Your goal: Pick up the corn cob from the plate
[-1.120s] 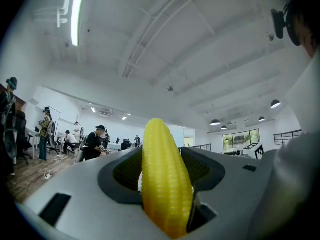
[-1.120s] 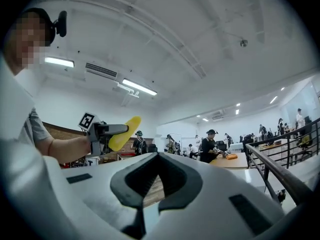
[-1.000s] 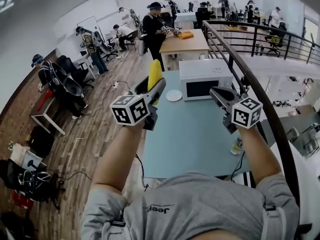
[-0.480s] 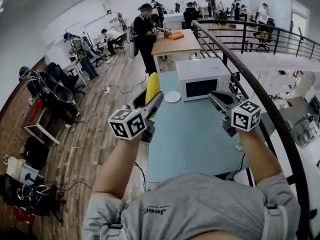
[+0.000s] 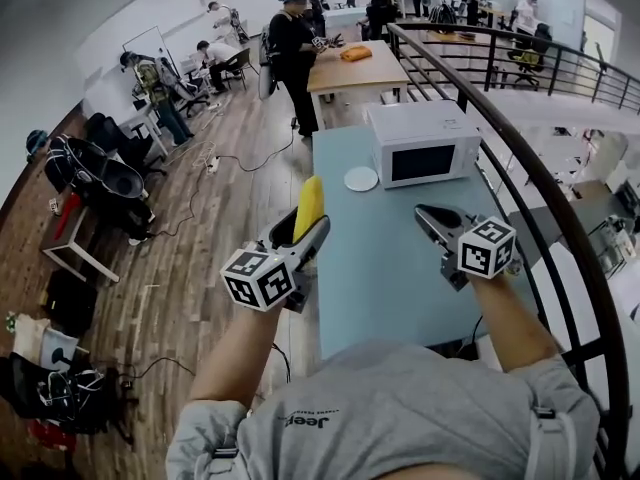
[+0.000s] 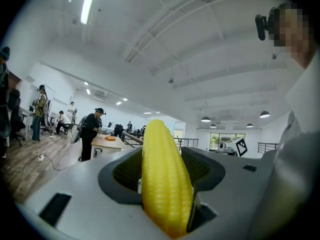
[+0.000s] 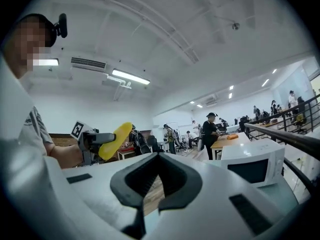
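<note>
Head view showed my left tongs (image 5: pixel 316 230) in the lower middle of the frame, a little left of centre. My right tongs (image 5: pixel 428 215) were to the right of them, at about the same height.

The left tongs were closed on the corn cob (image 5: pixel 309 206). In the left gripper view the yellow cob stood in the middle of the frame between the two dark ribbed pads. Both pads pressed on its sides, so the jaws stayed rather wide apart around it. In the head view the cob stuck out of the jaws toward the upper part of the frame. It was in the air, over the left edge of the light blue table (image 5: pixel 390 278), with the wooden floor (image 5: pixel 190 268) to the left of it.

The white plate (image 5: pixel 361 178) lay on the table higher in the frame, just left of the white microwave oven (image 5: pixel 420 143) and well apart from the cob.

In the right gripper view the tips of the right tongs met each other and held nothing. Through the hollow behind the tips I saw a piece of the floor.

A dark railing (image 5: pixel 520 168) ran along the right side of the table. Several people (image 5: pixel 290 48) stood or sat at desks in the upper part of the frame.
</note>
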Motion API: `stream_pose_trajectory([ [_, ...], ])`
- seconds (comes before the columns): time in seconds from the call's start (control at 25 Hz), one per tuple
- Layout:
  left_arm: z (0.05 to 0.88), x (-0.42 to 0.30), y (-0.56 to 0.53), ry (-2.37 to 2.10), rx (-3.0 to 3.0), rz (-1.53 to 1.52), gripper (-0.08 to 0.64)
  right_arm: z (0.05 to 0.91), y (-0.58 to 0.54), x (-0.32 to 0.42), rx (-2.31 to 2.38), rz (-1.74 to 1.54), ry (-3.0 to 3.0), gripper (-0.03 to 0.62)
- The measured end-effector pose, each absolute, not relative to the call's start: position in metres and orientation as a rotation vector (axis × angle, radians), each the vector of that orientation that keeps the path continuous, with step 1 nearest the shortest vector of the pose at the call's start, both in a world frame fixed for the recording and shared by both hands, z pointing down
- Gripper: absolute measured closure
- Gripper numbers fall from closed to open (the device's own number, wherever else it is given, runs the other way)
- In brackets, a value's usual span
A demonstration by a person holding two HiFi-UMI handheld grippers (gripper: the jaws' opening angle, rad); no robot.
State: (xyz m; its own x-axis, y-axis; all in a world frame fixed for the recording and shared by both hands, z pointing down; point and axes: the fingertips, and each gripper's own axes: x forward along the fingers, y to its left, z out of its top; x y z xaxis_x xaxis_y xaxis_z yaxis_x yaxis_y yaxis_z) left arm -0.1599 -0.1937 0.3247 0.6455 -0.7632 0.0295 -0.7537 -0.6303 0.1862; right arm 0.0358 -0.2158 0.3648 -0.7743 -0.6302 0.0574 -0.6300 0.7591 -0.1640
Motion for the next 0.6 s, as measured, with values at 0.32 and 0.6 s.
stream_pose_trajectory([
  [0.32,0.373,-0.156,-0.184,-1.230,2.617,-0.075,0.301,0.407,-0.215,0.037,-1.045,-0.412,2.991,0.577],
  [0.6,0.407,-0.127,-0.176,-1.191,2.579,-0.055,0.301,0.437,-0.217,0.060,-1.048,-0.512,3.007,0.577],
])
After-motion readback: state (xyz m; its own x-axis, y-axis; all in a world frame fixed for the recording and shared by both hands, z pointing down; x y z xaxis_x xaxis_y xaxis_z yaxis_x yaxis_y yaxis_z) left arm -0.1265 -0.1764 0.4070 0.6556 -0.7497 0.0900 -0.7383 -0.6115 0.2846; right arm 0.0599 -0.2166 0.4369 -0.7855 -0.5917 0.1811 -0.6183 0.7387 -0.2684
